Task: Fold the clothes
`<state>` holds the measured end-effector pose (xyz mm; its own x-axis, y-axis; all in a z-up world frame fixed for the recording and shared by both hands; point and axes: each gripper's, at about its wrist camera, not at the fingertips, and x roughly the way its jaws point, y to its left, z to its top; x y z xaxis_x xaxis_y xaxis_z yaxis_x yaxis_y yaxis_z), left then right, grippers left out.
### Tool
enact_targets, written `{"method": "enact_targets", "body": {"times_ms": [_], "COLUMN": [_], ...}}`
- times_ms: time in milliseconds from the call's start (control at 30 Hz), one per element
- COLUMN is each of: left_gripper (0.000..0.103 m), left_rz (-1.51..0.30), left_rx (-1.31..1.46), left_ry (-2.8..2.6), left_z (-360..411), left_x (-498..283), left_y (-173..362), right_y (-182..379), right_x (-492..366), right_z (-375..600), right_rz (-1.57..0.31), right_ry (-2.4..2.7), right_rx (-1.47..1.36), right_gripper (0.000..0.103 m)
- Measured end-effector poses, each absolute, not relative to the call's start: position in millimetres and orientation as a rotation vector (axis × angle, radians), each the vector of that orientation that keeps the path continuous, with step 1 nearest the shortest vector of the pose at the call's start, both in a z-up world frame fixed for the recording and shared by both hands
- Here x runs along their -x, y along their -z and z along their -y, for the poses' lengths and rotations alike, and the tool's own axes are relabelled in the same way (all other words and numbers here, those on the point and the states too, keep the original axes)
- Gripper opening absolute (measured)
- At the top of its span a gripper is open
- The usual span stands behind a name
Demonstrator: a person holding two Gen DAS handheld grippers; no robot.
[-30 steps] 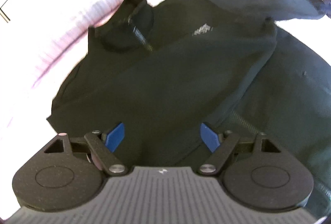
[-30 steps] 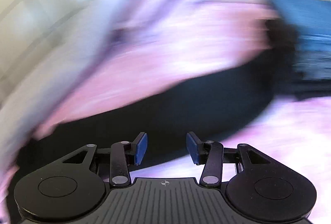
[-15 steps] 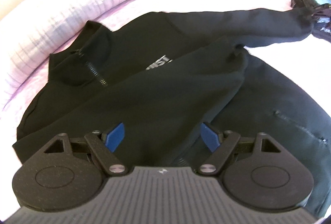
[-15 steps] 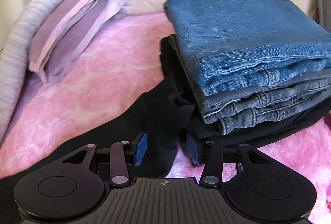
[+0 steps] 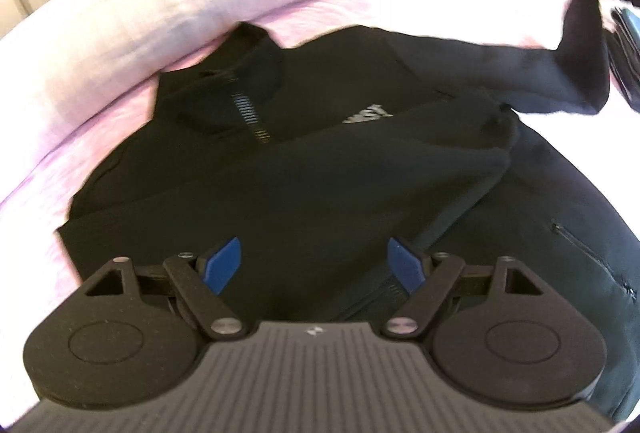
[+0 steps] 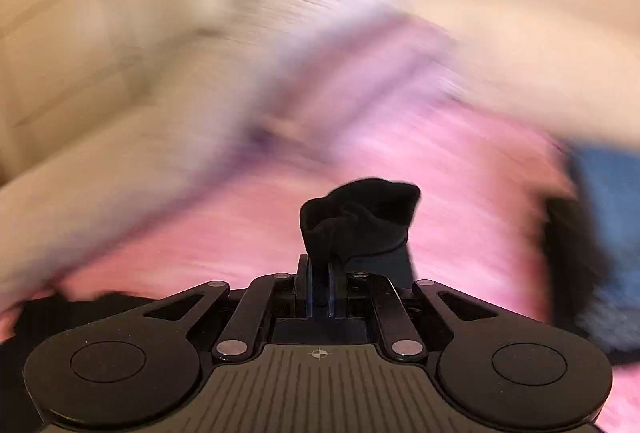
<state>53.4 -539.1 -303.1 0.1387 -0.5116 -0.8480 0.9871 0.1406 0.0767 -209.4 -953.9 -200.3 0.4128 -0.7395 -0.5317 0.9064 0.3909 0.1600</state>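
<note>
— Across the middle of the bed (image 5: 120, 45), on the pink cover, that's where the black jacket (image 5: 280, 185) lies, collar toward the pale pillow (image 5: 168, 1) at the head edge.

— Front up?

— Yes, the zip (image 5: 248, 109) and a small white logo (image 5: 366, 115) show. One sleeve is folded across the chest; the far sleeve (image 5: 552, 73) stretches toward the bed's right side, its end lifted off the cover.

— Who has it?

— The right gripper (image 6: 320, 273). Its blue pads are pinched together on the black cuff (image 6: 356, 221), which bunches up above the fingers. Everything behind it is smeared with blur, just pink cover and something blue and folded (image 6: 604, 217) at the right edge.

— And the other one?

— The left gripper (image 5: 318, 267) hangs over the jacket's lower part, blue fingers (image 5: 224, 265) spread wide, nothing between them. Whether they brush the cloth I can't tell.

— Anything else there?

— A dark stack (image 5: 624, 45) at the right edge, near that raised sleeve.
</note>
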Motion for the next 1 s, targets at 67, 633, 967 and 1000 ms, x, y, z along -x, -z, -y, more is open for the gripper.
{"method": "enact_targets", "body": {"times_ms": [67,633,967,1000], "left_gripper": [0.078,0.078,0.078,0.078], "left_rz": [-0.778,-0.894,-0.895,-0.895], "left_rx": [-0.746,-0.615,-0.571,-0.569], "left_ry": [1.223,0.982,0.990,0.990], "left_z": [520,343,311,308], "left_x": [-69,-192,-206,-207], "left_y": [295,291,289,289], "right_y": [186,300,300,315], "right_x": [145,-98,-163,-171], "right_z": [918,752,695,690], "right_rz": [-0.381,-0.697,-0.655,-0.704], "right_ry": [0.910,0.420,0.273,0.264], "right_rx": [-0.357,-0.386,-0.270,-0.275], "right_gripper": [0.006,0.006,0.006,0.006]}}
